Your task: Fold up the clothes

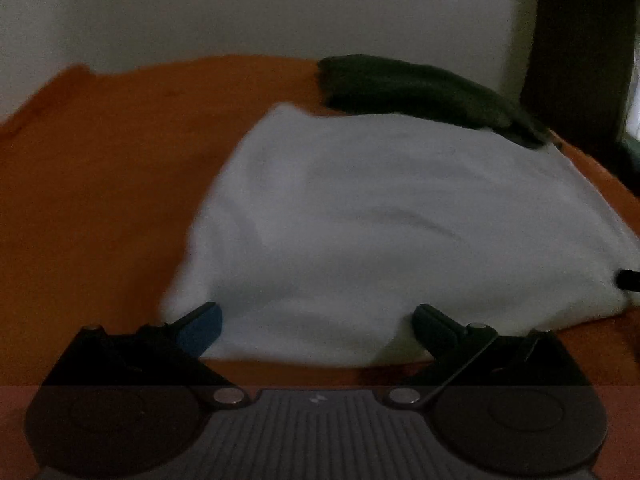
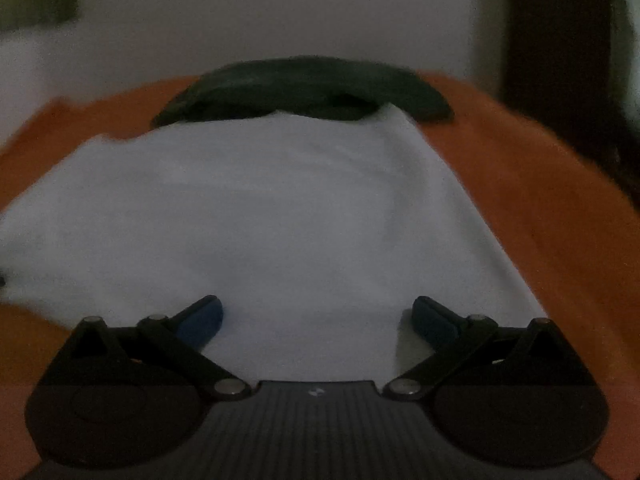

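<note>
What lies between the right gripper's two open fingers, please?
In the right wrist view, only the white garment lies between the right gripper fingers; its cloth fills the gap, and nothing else sits there.

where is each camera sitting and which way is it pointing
Left wrist view: sits on the left hand-held gripper, low at the near edge of the white garment, facing across the orange surface toward the wall; its two open fingers show, plus a dark tip at the right edge.
Right wrist view: sits on the right hand-held gripper, over the white garment, facing the dark green garment; its open fingers show.
Shared: both garments, the orange surface and the pale wall.
</note>
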Tool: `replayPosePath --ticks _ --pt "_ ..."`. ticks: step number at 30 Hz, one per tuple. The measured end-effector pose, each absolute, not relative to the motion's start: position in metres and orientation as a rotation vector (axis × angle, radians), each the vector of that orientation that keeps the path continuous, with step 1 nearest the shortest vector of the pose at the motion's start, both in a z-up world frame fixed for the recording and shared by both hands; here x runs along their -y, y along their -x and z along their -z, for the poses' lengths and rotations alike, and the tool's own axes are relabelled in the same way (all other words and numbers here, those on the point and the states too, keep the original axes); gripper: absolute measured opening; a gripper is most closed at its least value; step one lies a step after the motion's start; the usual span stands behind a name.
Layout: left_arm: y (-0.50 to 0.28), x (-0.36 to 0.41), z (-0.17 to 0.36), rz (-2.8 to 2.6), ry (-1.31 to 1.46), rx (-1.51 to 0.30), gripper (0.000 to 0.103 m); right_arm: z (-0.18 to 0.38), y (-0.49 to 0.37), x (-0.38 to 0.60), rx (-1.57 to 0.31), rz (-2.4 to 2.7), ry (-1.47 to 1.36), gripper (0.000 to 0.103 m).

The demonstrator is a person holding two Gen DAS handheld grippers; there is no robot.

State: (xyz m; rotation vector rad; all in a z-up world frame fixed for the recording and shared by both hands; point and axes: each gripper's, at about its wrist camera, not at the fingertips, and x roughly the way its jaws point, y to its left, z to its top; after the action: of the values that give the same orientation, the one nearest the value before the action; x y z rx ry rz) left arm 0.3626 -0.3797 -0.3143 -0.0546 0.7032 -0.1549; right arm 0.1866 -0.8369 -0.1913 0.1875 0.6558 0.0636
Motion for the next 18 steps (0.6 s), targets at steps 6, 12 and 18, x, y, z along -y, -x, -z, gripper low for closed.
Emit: replayPosePath --ticks 6,12,18 --pt "-0.371 0.325 0.311 0.016 0.164 -0.741 0.103 0.186 -0.174 0.88 -0.705 0.035 -0.074 0.103" --pt "-0.427 0.305 0.301 0.183 0.187 -0.847 0.103 0.162 -0.188 0.948 -0.805 -0.096 -0.246 0.101" --pt "-0.498 0.29 0.297 0.367 0.219 -0.961 0.102 0.14 -0.259 1.006 -0.86 -0.241 -0.34 0.101"
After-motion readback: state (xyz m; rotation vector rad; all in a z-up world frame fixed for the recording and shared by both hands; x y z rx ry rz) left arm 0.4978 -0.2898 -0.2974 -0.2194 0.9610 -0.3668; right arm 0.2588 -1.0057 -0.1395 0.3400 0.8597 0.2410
